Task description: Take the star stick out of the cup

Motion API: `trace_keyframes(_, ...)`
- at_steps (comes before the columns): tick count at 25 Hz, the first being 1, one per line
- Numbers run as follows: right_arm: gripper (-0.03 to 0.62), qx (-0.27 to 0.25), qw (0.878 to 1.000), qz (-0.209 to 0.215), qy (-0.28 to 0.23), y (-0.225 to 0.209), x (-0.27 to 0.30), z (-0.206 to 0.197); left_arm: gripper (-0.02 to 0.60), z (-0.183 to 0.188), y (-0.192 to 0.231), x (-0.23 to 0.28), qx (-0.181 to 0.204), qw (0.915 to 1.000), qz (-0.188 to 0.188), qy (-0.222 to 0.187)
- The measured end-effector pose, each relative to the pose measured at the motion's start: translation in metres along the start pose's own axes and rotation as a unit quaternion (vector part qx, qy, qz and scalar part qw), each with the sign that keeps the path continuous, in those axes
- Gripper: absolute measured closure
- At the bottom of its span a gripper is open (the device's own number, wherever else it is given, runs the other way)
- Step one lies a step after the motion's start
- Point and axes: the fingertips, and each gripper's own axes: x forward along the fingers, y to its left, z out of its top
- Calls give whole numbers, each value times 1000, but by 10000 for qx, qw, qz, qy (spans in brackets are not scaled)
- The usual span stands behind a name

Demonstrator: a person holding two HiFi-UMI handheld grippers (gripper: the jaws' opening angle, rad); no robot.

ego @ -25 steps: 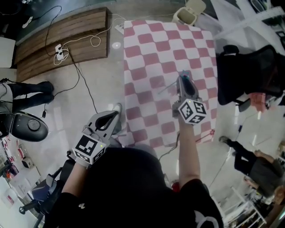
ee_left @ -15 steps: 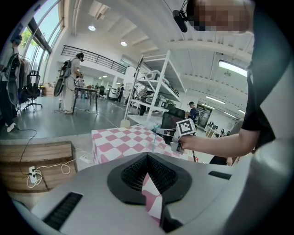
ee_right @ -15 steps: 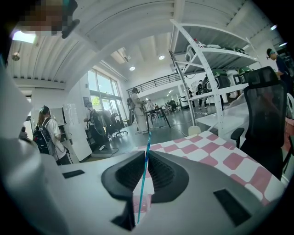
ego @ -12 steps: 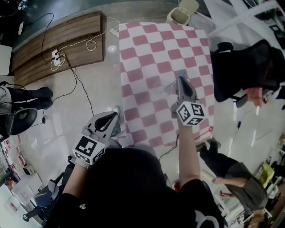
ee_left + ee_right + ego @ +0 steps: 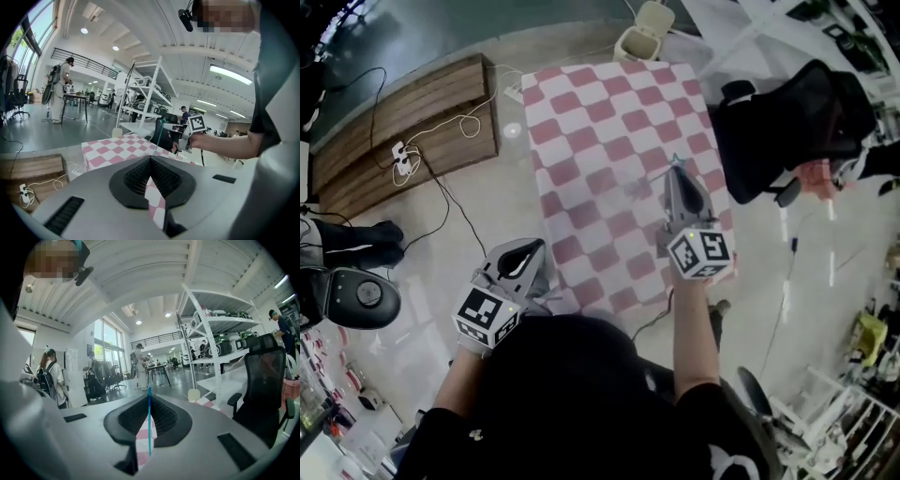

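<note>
Blue star stick [image 5: 149,437] between jaws of right gripper [image 5: 149,398]

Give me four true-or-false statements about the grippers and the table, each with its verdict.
1. The right gripper is shut on the thin blue stick. True.
2. The left gripper grips the stick too. False: its jaws are together with nothing between them.
3. The table is checked pink and white. True.
4. In the head view, the black office chair stands at the table's left side. False: it stands at the right side.
</note>
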Motion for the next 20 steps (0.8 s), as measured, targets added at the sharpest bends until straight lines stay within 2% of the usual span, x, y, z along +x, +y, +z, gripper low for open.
trace_keyframes(10, 565, -243, 9976, -380, -525, 29, -79, 63, 541, 28, -12, 15, 417, 9966, -688, -172)
trace_keyframes(20, 565, -164, 9904, -1191, -677, 36, -171, 67, 543, 47, -32, 31, 774, 9881, -1312, -224)
